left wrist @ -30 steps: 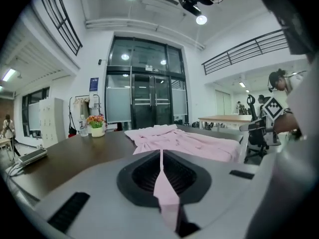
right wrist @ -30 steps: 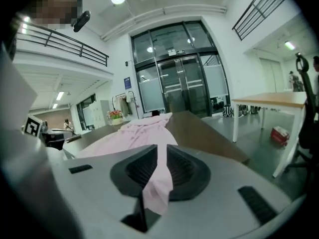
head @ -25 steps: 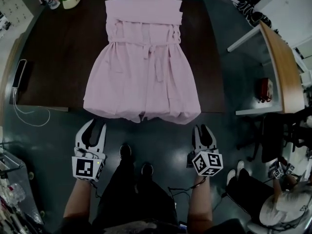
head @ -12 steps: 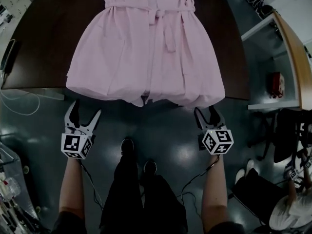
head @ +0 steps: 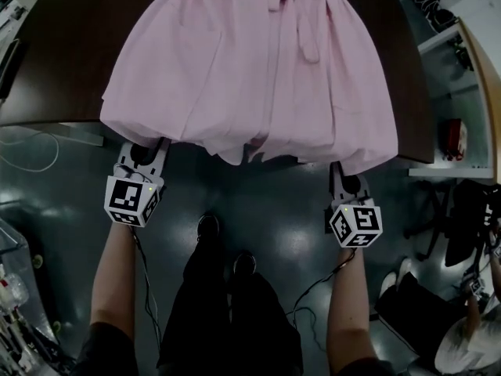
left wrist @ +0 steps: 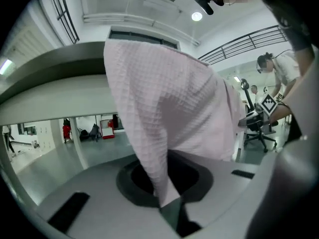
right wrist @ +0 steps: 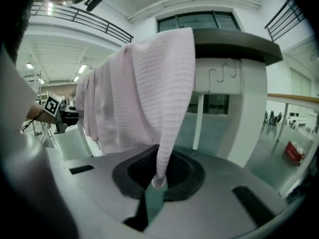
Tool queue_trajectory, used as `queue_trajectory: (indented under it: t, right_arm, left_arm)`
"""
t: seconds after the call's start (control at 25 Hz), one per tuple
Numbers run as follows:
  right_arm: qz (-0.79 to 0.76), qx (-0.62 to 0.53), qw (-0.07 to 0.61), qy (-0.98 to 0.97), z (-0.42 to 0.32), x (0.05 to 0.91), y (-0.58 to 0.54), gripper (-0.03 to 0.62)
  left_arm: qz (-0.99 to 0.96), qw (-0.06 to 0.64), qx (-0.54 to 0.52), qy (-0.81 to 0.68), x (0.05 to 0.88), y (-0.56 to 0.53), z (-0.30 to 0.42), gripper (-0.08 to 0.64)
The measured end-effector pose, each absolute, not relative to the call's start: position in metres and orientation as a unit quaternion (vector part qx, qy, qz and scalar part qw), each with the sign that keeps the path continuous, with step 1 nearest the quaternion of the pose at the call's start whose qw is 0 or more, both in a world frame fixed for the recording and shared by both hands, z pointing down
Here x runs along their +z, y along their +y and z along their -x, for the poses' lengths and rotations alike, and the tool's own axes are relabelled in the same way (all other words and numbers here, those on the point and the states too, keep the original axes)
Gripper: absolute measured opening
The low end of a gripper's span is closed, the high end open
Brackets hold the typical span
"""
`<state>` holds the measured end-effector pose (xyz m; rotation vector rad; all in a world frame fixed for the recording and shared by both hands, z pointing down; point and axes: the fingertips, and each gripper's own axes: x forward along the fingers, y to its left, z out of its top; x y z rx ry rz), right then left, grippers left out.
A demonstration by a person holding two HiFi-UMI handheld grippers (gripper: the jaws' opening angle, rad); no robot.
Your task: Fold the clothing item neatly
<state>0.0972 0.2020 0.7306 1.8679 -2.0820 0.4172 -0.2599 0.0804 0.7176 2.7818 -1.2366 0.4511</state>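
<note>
A pink dress (head: 250,69) lies flat on the dark table (head: 55,61), its hem hanging over the near edge. My left gripper (head: 145,150) is at the hem's left corner and my right gripper (head: 342,169) at its right corner. In the left gripper view the jaws (left wrist: 169,205) are closing, with a fold of the waffle-textured dress (left wrist: 169,108) pinched at their tips. In the right gripper view the jaws (right wrist: 156,185) are closing too, nipping a hanging fold of the dress (right wrist: 144,93). In the head view the hem hides both pairs of fingertips.
A white cable (head: 31,151) hangs below the table's left edge. The person's shoes (head: 207,227) stand on the dark floor between the grippers. A wooden desk (head: 493,92) and a red object (head: 458,135) stand at right; another person (head: 470,319) sits at lower right.
Both grippers have risen from below the table to the hem, spread their jaws, then come together on the fabric. The head view has shifted nearer, so the dress top is out of frame.
</note>
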Motion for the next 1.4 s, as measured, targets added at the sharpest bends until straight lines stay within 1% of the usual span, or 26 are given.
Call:
queue_trajectory:
  t: [0.04, 0.28, 0.48, 0.72, 0.84, 1.08, 1.4]
  right_arm:
    - [-0.650, 0.147, 0.158, -0.729, -0.093, 0.728, 0.204, 0.003]
    - [-0.625, 0.173, 0.138, -0.748, -0.059, 0.690, 0.241, 0.003]
    - [-0.589, 0.183, 0.129, -0.776, -0.034, 0.625, 0.292, 0.003]
    - [-0.571, 0.175, 0.109, -0.795, -0.020, 0.518, 0.313, 0.003]
    - [-0.557, 0.147, 0.124, -0.808, -0.018, 0.470, 0.301, 0.003]
    - [-0.546, 0.098, 0.124, -0.823, -0.016, 0.390, 0.242, 0.003]
    - [-0.562, 0.056, 0.092, -0.820, -0.025, 0.304, 0.095, 0.002]
  left_arm:
    - [-0.903, 0.036, 0.146, -0.402, 0.714, 0.085, 0.259, 0.027]
    - [-0.916, 0.091, 0.150, -0.361, 0.681, 0.145, 0.259, 0.025]
    - [-0.922, 0.147, 0.129, -0.334, 0.598, 0.214, 0.273, 0.025]
    - [-0.922, 0.163, 0.127, -0.327, 0.505, 0.239, 0.282, 0.025]
    - [-0.924, 0.171, 0.105, -0.326, 0.465, 0.228, 0.273, 0.025]
    - [-0.929, 0.178, 0.080, -0.314, 0.400, 0.174, 0.256, 0.026]
    - [-0.943, 0.158, 0.024, -0.290, 0.324, 0.023, 0.254, 0.026]
